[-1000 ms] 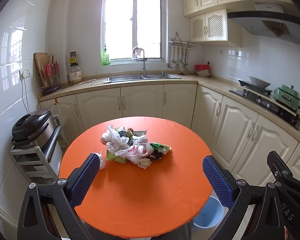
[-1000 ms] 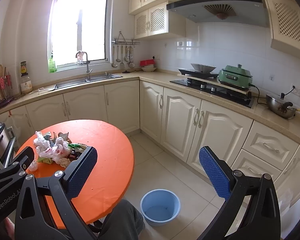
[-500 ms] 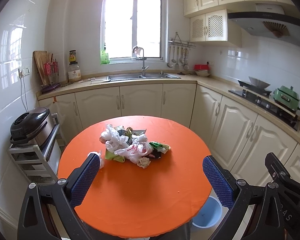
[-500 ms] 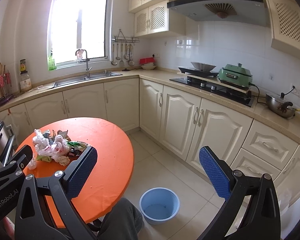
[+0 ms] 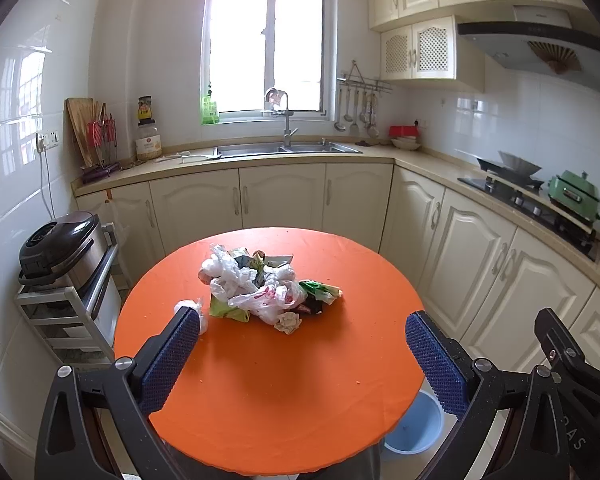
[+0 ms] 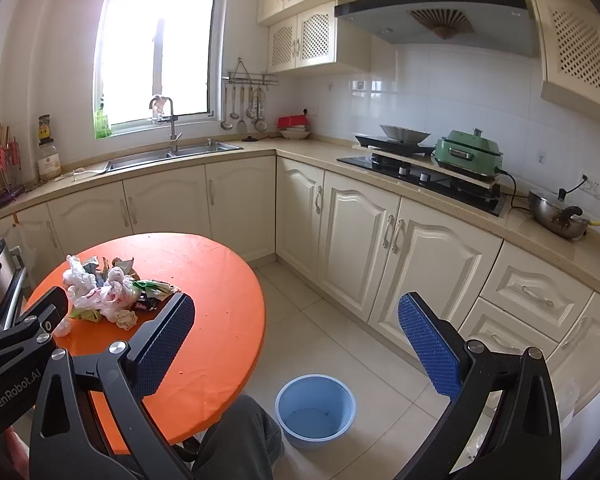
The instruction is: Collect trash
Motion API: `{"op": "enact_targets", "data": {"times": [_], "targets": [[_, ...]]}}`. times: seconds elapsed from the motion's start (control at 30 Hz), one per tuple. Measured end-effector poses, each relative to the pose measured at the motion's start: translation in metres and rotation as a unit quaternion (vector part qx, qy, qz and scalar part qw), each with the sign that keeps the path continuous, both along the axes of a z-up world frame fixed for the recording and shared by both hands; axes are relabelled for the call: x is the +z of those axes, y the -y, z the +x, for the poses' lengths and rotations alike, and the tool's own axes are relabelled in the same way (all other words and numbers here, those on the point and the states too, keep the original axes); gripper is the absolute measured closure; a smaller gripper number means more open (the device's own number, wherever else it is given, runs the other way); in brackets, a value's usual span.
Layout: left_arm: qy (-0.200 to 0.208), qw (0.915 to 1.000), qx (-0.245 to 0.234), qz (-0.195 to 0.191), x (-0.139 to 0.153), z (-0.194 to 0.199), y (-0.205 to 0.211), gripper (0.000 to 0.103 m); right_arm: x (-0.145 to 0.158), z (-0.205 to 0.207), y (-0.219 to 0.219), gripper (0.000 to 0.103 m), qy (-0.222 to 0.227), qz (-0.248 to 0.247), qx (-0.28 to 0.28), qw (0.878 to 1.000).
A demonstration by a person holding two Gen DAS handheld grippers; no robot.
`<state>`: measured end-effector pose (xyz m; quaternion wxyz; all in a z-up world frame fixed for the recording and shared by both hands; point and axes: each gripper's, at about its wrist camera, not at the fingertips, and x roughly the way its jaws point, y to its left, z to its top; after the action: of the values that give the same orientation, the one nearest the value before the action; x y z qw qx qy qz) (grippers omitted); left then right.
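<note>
left wrist view, left hand-held gripper (image 5: 302, 356) held spread and empty above round orange counter (image 5: 284, 400), heap of crumpled white plastic bags and wrappers (image 5: 260, 286) piled mid-counter, right hand-held gripper (image 6: 296, 334) spread, round light-blue plastic bucket (image 6: 315, 410) seen on floor beside counter

Bright daylight came from the overexposed window (image 5: 266, 40) ahead, soft shadows below, edges bowed and vignetted, faint blur perhaps.

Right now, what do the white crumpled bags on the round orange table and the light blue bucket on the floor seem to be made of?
White crumpled bags: thin plastic film, glossy, translucent wrinkles. Light blue bucket: probably moulded plastic, smooth, even colour, matte. Round orange table: apparently covered with cloth, faint creases.
</note>
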<state>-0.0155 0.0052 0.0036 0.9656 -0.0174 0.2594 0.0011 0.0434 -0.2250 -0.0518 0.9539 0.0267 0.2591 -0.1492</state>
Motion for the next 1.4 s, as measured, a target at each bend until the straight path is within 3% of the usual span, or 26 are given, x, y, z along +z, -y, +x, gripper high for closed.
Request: {"op": "enact_targets", "data": {"times": [1.4], "targets": [[-0.019,0.9997,-0.014,-0.01,-0.009,0.021,-0.011,0.002,-0.002,-0.001,-0.002,0.0,-0.018,-0.01,-0.011,1.0]]}}
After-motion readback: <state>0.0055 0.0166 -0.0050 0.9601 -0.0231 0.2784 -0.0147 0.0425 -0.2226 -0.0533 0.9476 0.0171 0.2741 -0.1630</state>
